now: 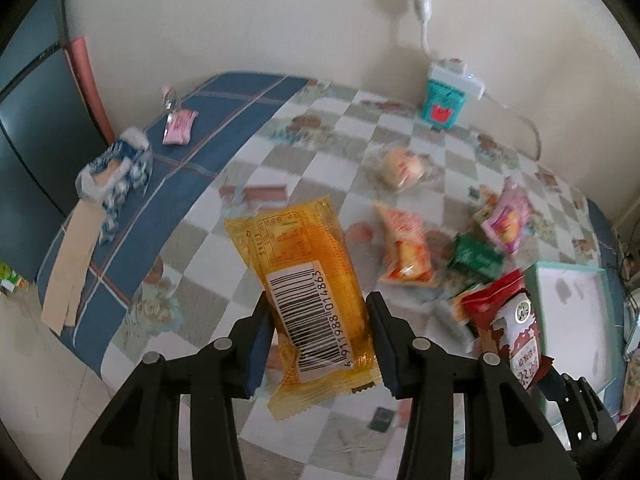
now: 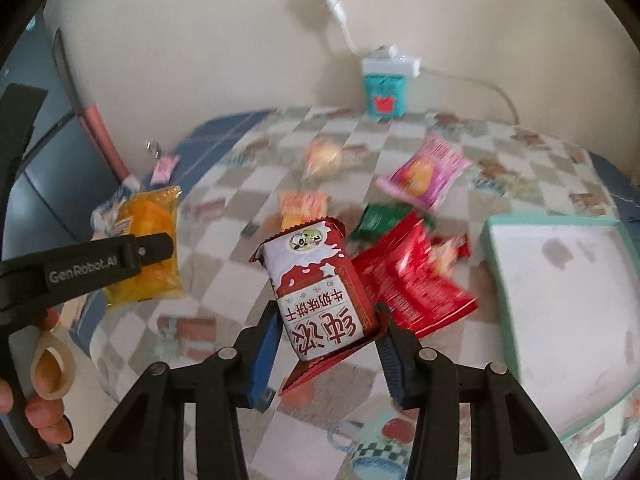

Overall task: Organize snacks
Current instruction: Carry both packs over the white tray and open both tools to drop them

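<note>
Checked cloth, grey and white with printed cups and a blue plaid border, is covering the table (image 1: 320, 120), which is standing against a cream wall. A teal-rimmed tray (image 2: 496, 280) with a white floor is lying at the table's right edge, holding nothing visible. A teal carton (image 1: 442, 102) is standing at the back by the wall, just in front of a white power strip.

The left gripper (image 1: 318, 340) is clenching a yellow snack packet (image 1: 304, 272) by its lower half, barcode side facing the camera, the packet standing clear above the cloth. The right gripper (image 2: 326, 344) is gripping a red-and-white biscuit pack (image 2: 320, 284) near its lower end, and it too is hanging off the table.

Loose snacks are lying between the grippers and the carton: a large red wrapper (image 2: 412, 280) just beside the tray, a pink packet (image 2: 426, 172), a green packet (image 2: 380, 220), an orange packet (image 1: 404, 248), and a round bun in clear wrap (image 1: 400, 166). On the blue border at left are sitting a blue-and-white bag (image 1: 116, 168) and a small pink sachet (image 1: 180, 126), well apart from the rest.
</note>
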A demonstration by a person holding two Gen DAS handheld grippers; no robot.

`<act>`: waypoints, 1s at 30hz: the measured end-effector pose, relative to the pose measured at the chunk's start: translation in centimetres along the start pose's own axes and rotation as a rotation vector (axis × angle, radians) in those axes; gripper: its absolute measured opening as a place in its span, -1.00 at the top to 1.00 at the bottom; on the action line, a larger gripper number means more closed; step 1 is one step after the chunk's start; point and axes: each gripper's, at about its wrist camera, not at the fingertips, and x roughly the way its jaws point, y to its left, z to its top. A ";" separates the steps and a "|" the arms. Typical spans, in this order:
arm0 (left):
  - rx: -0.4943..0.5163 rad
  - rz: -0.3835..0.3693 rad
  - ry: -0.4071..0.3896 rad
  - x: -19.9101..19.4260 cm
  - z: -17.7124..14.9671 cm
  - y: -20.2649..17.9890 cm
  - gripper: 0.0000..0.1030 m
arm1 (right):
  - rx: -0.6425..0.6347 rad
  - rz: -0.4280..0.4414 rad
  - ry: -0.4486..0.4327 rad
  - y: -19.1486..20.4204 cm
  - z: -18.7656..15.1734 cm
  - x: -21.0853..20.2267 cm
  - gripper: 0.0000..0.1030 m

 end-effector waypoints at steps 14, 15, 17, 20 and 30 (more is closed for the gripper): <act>0.083 -0.114 -0.005 -1.7 1.8 -11.2 0.08 | 0.243 -0.266 -0.153 -11.0 2.5 -4.2 0.05; 0.088 -0.119 0.000 -1.5 1.8 -12.0 0.08 | 0.263 -0.286 -0.156 -11.9 2.4 -4.4 0.05; 0.097 -0.129 0.011 -1.1 1.5 -13.8 0.08 | 0.310 -0.325 -0.163 -14.0 2.2 -4.9 0.05; 0.115 -0.149 0.027 -0.5 1.1 -16.2 0.08 | 0.365 -0.386 -0.168 -16.7 1.8 -5.4 0.05; 0.204 -0.207 0.105 1.9 -1.0 -23.9 0.08 | 0.608 -0.477 -0.133 -25.7 -0.9 -5.5 0.05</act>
